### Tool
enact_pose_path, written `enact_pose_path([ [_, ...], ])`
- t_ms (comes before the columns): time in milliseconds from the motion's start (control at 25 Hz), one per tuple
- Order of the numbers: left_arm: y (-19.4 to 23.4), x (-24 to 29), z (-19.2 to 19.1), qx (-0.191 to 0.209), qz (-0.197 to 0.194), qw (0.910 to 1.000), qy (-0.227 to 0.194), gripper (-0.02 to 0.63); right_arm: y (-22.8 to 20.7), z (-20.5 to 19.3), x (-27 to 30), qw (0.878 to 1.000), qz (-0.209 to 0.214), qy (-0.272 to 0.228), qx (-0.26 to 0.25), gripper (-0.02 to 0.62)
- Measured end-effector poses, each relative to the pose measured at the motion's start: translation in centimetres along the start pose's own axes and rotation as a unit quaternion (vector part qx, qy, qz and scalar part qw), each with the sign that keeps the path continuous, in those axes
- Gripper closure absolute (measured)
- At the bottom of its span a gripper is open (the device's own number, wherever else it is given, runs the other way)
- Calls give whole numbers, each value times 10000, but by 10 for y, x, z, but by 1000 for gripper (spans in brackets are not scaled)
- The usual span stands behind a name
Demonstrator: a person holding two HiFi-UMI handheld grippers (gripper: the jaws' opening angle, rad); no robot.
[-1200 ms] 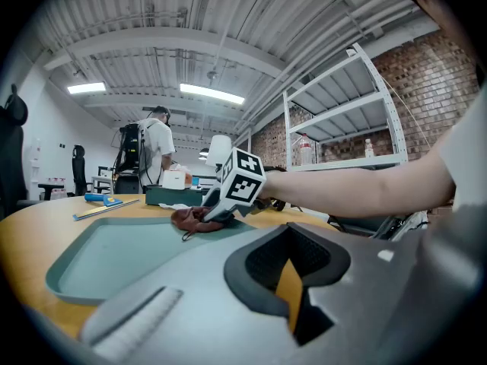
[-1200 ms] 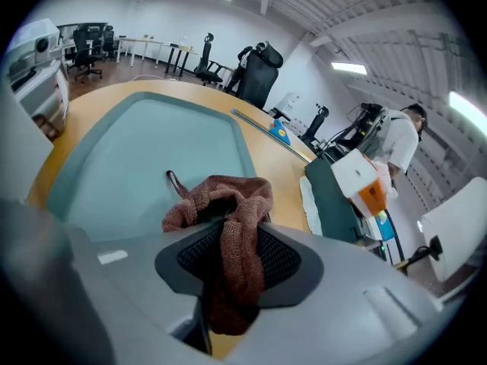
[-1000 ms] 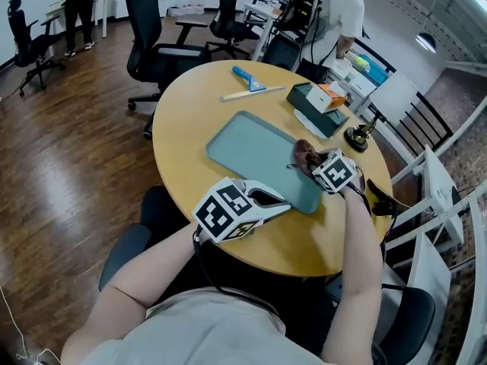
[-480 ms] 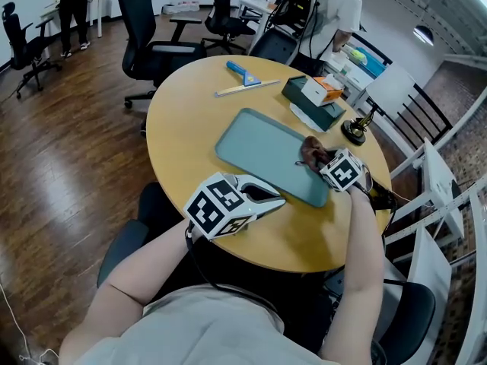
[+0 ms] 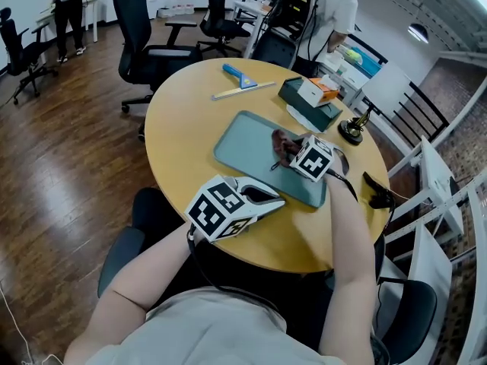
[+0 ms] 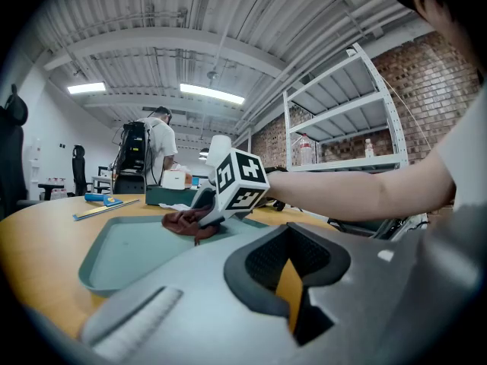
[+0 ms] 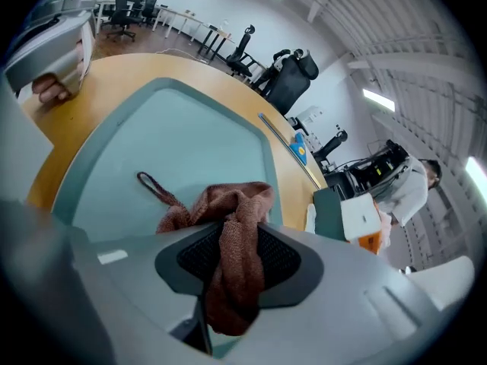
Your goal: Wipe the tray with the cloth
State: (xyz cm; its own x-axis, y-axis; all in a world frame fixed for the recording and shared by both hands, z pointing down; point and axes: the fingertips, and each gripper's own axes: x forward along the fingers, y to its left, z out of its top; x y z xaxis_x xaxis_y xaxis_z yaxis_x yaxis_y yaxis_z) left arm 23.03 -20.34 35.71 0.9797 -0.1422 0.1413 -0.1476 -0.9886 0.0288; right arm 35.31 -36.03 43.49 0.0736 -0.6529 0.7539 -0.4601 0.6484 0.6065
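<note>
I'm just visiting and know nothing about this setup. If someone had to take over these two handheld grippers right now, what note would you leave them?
Left gripper: shut, nothing in it, held about level by the tray's near corner.
Right gripper: shut on the brown cloth, pointing down, cloth resting on the tray.
Tray: flat on the round table, nothing on it but the cloth.
Done: cloth is gripped and down on the tray. No dirt shows, so the wiped share can't be judged.
Left: probably sweep the cloth across the rest of the tray.
</note>
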Motion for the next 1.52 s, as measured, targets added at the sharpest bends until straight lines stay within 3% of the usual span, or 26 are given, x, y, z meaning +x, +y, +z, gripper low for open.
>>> enact_pose_path([
  [480, 0, 2, -1, 24, -11, 10000, 31, 284, 10, 102, 23, 9976, 166, -552, -382, 465],
  [760, -2, 2, -2, 26, -7, 10000, 38, 284, 20, 132, 27, 9948, 161, -711, -713, 465],
  [1000, -2, -1, -1, 30, -2, 10000, 37, 284, 23, 113, 15, 9955, 301, -640, -623, 465],
  [1520, -1, -4, 0, 8, -16, 10000, 9, 284, 23, 0, -23, 9993, 85, -317, 181, 465],
])
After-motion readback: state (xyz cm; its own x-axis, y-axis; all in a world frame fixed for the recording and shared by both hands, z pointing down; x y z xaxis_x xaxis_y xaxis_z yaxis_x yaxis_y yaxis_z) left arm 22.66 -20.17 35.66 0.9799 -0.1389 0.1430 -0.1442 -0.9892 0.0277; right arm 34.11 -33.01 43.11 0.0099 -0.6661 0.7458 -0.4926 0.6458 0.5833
